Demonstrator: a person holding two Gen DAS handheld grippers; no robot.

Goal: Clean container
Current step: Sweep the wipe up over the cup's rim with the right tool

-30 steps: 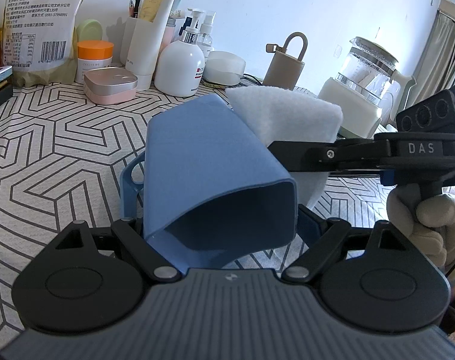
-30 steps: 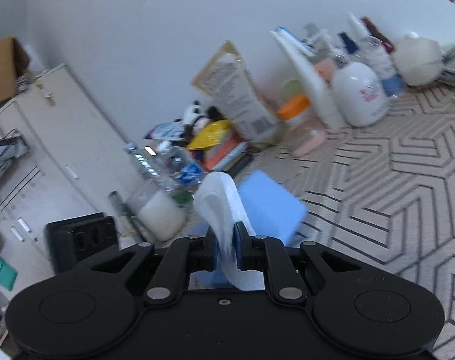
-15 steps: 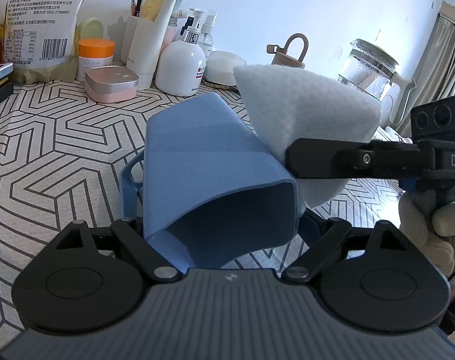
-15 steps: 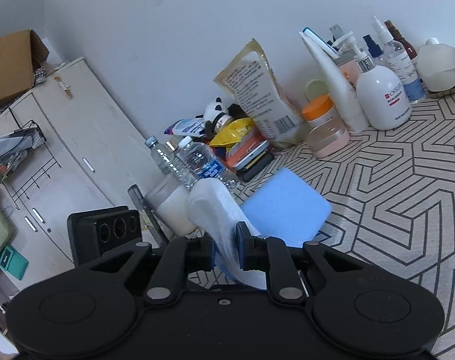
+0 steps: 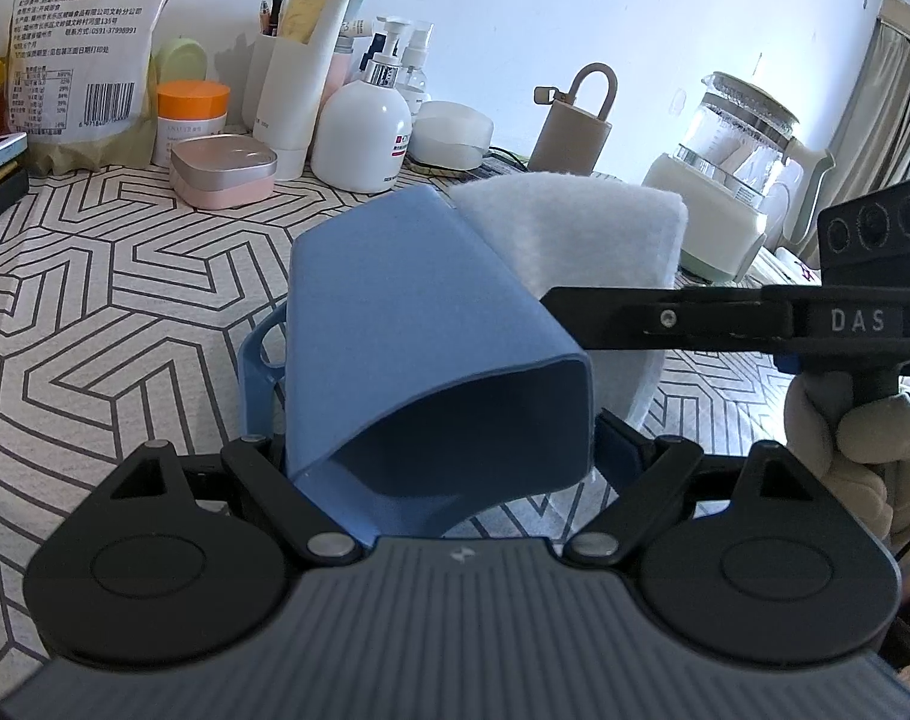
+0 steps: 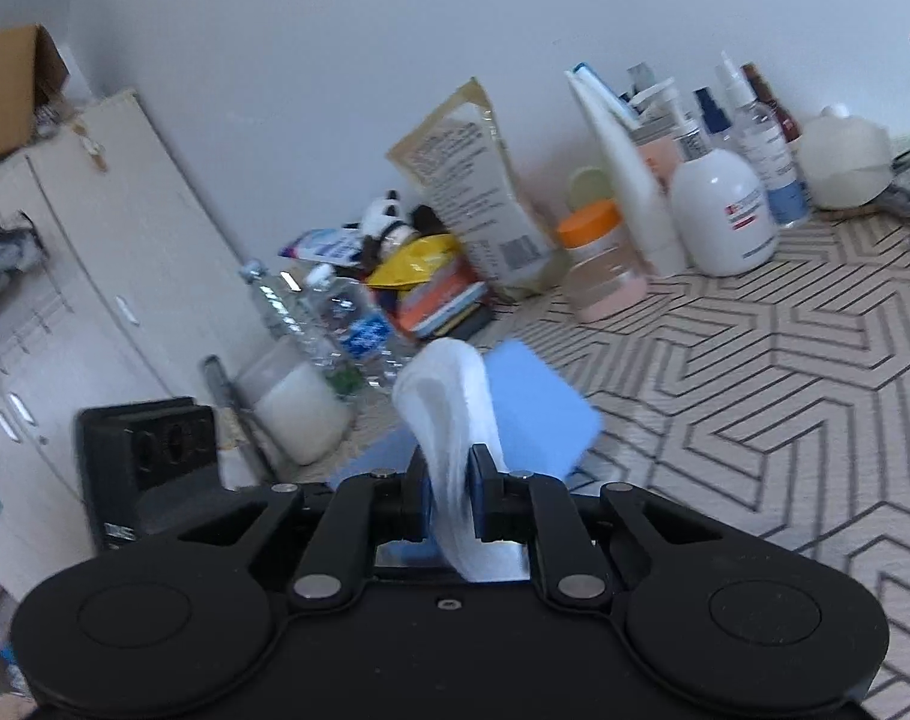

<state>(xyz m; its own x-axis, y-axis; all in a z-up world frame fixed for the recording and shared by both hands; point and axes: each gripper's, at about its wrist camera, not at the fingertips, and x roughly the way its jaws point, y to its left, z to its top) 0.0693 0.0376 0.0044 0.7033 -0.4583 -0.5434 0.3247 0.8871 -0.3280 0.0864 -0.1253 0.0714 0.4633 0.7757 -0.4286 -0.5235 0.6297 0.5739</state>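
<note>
The left tool (image 5: 437, 420) grips a blue container (image 5: 419, 324) across its width, one blue finger (image 5: 254, 372) against the left wall and the other at the right wall; the container lies tilted, its open mouth turned toward the near edge of the left wrist view and its closed end pointing far, raised above the desk (image 5: 95, 276) with its black-and-white geometric pattern. The right tool (image 6: 449, 498) stands narrow, its two blue pads pinching a folded white cloth (image 6: 449, 396); the right wrist view is blurred. In the left wrist view that tool comes in level from the right, a gloved hand (image 5: 845, 438) around its handle, and the cloth sits against the container's far right wall. In the right wrist view the cloth rises from between the pads with the blue container just behind it.

Along the far edge of the desk stand a printed food bag (image 5: 77, 48), an orange-lidded jar (image 5: 192, 114), a pink tin (image 5: 224, 171), a white pump bottle (image 5: 362, 132), a white tube (image 5: 302, 54), a beige bottle with a loop handle (image 5: 572, 126) and, far right, a glass kettle (image 5: 731, 162); in the right wrist view clear water bottles (image 6: 329, 324) and a white cabinet (image 6: 95, 276) lie to the left.
</note>
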